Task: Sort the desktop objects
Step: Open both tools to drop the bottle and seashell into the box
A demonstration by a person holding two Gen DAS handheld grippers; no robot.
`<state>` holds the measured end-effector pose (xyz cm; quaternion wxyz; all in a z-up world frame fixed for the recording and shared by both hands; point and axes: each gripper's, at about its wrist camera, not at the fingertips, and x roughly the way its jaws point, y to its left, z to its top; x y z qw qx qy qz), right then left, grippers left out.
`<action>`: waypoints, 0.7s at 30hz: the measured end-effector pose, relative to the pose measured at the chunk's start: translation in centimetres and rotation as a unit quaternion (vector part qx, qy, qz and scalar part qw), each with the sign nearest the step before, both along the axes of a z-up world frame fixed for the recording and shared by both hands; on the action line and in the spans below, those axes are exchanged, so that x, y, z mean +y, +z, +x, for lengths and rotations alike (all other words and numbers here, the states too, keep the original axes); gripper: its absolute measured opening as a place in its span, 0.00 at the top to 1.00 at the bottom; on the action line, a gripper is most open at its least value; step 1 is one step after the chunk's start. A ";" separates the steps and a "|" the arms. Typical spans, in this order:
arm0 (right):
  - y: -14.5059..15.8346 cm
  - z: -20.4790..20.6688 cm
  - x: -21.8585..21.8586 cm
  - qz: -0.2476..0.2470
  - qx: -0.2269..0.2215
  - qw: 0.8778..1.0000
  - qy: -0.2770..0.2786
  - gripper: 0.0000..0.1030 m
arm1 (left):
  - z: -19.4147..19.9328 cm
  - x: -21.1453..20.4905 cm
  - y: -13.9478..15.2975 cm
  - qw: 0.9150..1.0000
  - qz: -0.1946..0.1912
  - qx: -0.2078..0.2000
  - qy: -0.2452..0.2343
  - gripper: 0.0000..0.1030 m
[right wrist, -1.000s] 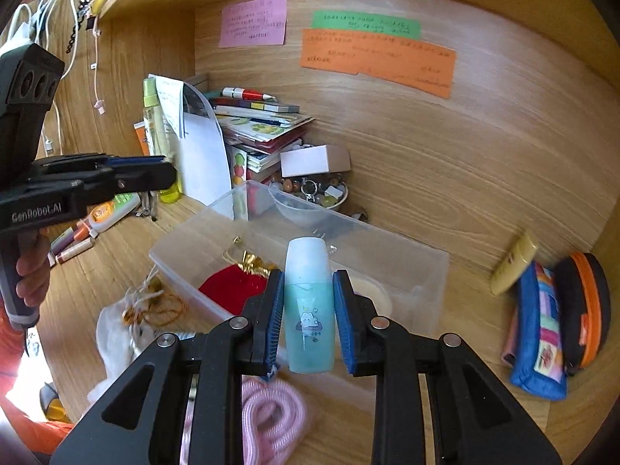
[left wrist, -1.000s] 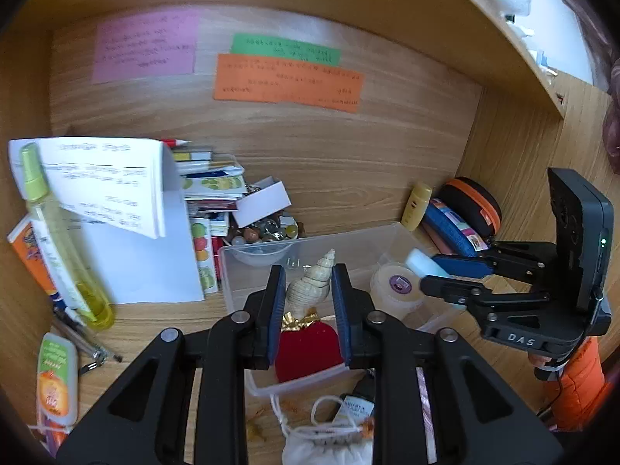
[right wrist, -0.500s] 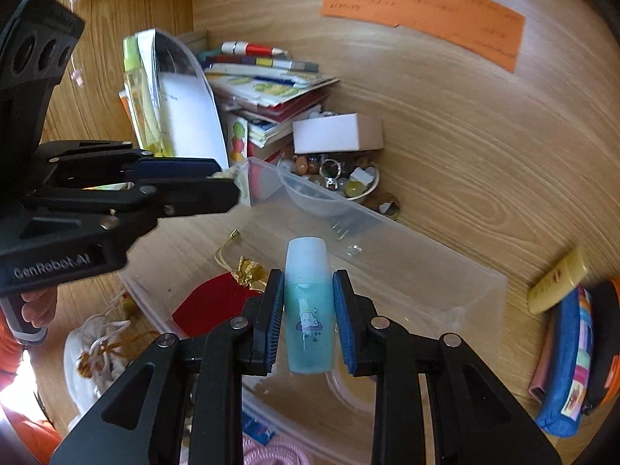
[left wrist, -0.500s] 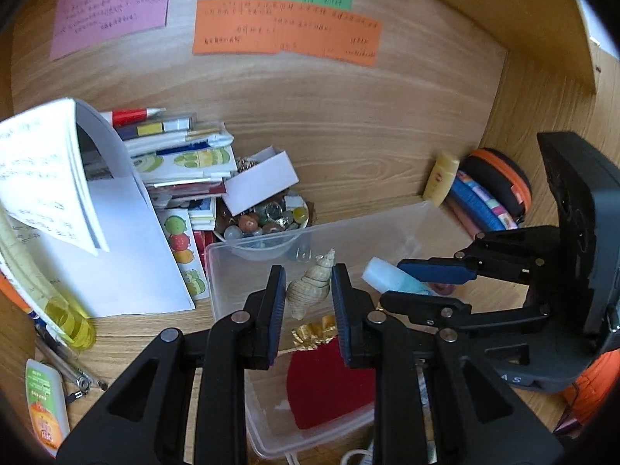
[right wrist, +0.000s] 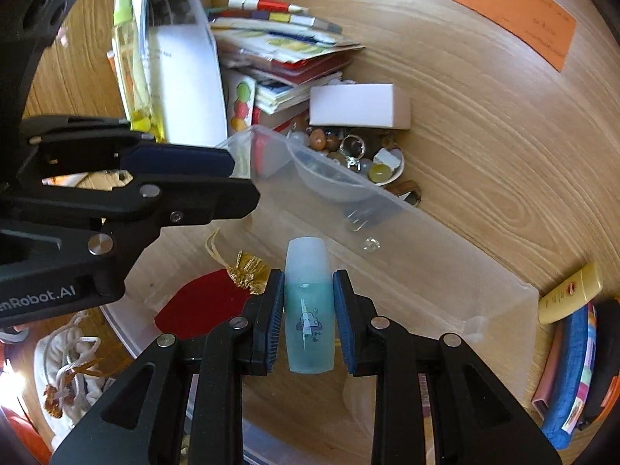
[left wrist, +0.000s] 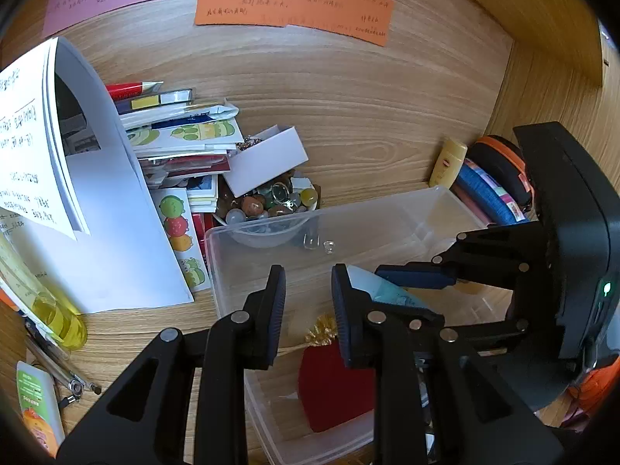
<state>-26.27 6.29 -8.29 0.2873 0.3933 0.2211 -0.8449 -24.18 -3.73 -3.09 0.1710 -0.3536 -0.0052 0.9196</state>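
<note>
1 teal bottle point(right wrist: 309, 310) clamped in right hand-held gripper point(right wrist: 309, 302) over clear box point(left wrist: 348, 209), left hand-held gripper point(left wrist: 306, 302) narrowly parted, empty

Wood-grain desk point(left wrist: 348, 124) alcove, paper notes point(left wrist: 290, 4) on back panel

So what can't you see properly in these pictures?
- Left view: the bottle is mostly hidden behind the left gripper.
- Left view: the red pouch is partly behind that gripper too.
- Right view: the white bag runs off the picture's edge.
- Both views: the writing on the orange note is too small to read.
</note>
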 end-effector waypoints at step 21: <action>3.5 2.6 3.0 -0.008 0.063 0.995 -0.081 0.25 | 1.6 -0.2 1.5 0.999 -0.012 0.040 0.018 0.24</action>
